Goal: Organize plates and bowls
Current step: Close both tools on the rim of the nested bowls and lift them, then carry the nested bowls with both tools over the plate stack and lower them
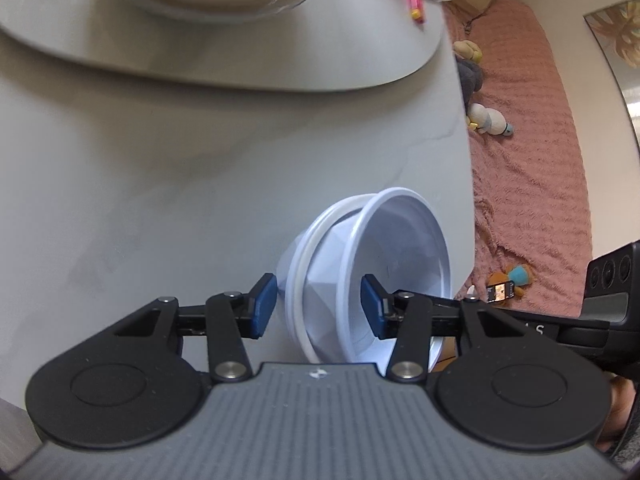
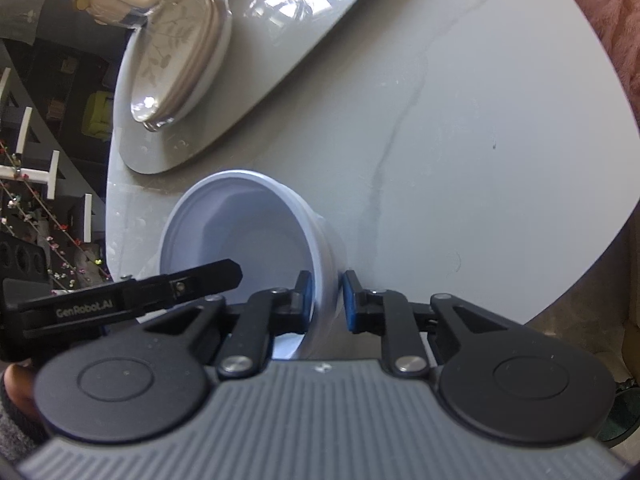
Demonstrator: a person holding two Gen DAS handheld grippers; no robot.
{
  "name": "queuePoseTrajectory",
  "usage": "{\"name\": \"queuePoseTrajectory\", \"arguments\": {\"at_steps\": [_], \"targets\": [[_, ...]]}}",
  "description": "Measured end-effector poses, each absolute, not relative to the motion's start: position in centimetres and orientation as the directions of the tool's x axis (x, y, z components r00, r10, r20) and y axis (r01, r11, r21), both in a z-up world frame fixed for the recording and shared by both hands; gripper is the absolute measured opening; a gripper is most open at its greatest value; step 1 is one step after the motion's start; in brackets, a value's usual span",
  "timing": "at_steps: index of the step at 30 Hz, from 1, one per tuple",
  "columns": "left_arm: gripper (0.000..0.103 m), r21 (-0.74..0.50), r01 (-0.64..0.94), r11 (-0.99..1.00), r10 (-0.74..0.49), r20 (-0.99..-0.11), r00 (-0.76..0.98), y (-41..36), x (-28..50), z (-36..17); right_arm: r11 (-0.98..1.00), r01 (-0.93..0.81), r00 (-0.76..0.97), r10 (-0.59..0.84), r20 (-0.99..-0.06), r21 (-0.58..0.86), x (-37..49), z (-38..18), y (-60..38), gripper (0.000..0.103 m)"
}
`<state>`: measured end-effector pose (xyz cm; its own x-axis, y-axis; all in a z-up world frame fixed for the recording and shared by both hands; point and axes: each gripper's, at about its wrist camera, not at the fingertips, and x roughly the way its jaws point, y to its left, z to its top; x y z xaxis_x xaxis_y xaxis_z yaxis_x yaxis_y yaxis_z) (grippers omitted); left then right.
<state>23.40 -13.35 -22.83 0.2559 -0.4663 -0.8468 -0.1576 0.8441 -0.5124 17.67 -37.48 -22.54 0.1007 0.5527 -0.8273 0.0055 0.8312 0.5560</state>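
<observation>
Two nested white bowls point(image 1: 368, 276), tipped on their side near the right edge of the grey tabletop point(image 1: 168, 184), mouth toward the tabletop's edge in the left wrist view. Left claw point(image 1: 318, 306) part open, astride the rim and wall of the nested pair: one blue pad point(image 1: 262, 304) outside the walls, the other inside the mouth; contact with the wall not clearly shown, so no firm hold to be read. Right claw point(image 2: 328, 300) narrowly open, astride the opposite wall of the same white bowls point(image 2: 240, 232), one pad inside and one outside, close against the wall; whether clamped cannot be told for certain. Bowl axis roughly level with the tabletop, lying crosswise to both claws. Both claws equally near, each on its own side of the rim. Likely step in hand: separating or righting the nested pair, turning on opposed grips on opposite walls. Stack of patterned plates point(image 2: 180, 60) on a raised grey turntable point(image 2: 168, 148) toward the far part of the tabletop, well apart from the bowls. Pink object point(image 1: 415, 4) near the far edge, unidentified. Legible writing: "GenRobot.AI" on the black arm of the other gripper in the right wrist view; a partial "S" in the left wrist view.
</observation>
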Motion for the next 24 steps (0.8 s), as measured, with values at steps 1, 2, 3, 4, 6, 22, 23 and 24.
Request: {"name": "queuePoseTrajectory", "arguments": {"at_steps": [1, 2, 3, 4, 6, 22, 23, 24], "targets": [[0.052, -0.504, -0.144, 0.851, -0.458, -0.849, 0.264, -13.6, 23.4, -22.1, 0.831, 0.006, 0.108, 0.552, -0.827, 0.556, 17.6, -22.0, -37.6, 0.019], [0.052, -0.497, -0.136, 0.857, -0.45, -0.85, 0.272, -13.9, 23.2, -21.4, 0.832, 0.003, 0.12, 0.55, -0.826, 0.555, 17.5, -21.5, -37.6, 0.019], [0.052, -0.493, -0.13, 0.86, -0.444, -0.85, 0.282, -14.0, 23.1, -20.7, 0.833, -0.002, 0.129, 0.548, -0.826, 0.553, 17.4, -21.0, -37.6, 0.019], [0.052, -0.49, -0.124, 0.863, -0.441, -0.849, 0.292, -14.1, 23.1, -20.1, 0.835, -0.008, 0.136, 0.546, -0.827, 0.55, 17.4, -20.5, -37.7, 0.019], [0.052, -0.491, -0.117, 0.863, -0.437, -0.843, 0.312, -14.2, 22.9, -18.9, 0.836, -0.026, 0.155, 0.545, -0.824, 0.549, 17.4, -19.5, -37.7, 0.02], [0.052, -0.511, -0.148, 0.847, -0.433, -0.824, 0.365, -12.1, 22.9, -15.0, 0.831, -0.122, 0.205, 0.556, -0.806, 0.542, 18.0, -15.5, -36.7, 0.02], [0.052, -0.512, -0.142, 0.847, -0.435, -0.822, 0.366, -11.9, 23.0, -14.9, 0.828, -0.118, 0.203, 0.56, -0.803, 0.548, 18.2, -15.5, -36.6, 0.02], [0.052, -0.516, -0.138, 0.845, -0.44, -0.82, 0.366, -11.7, 23.1, -14.9, 0.831, -0.12, 0.201, 0.557, -0.806, 0.544, 18.3, -15.4, -36.2, 0.02]]}}
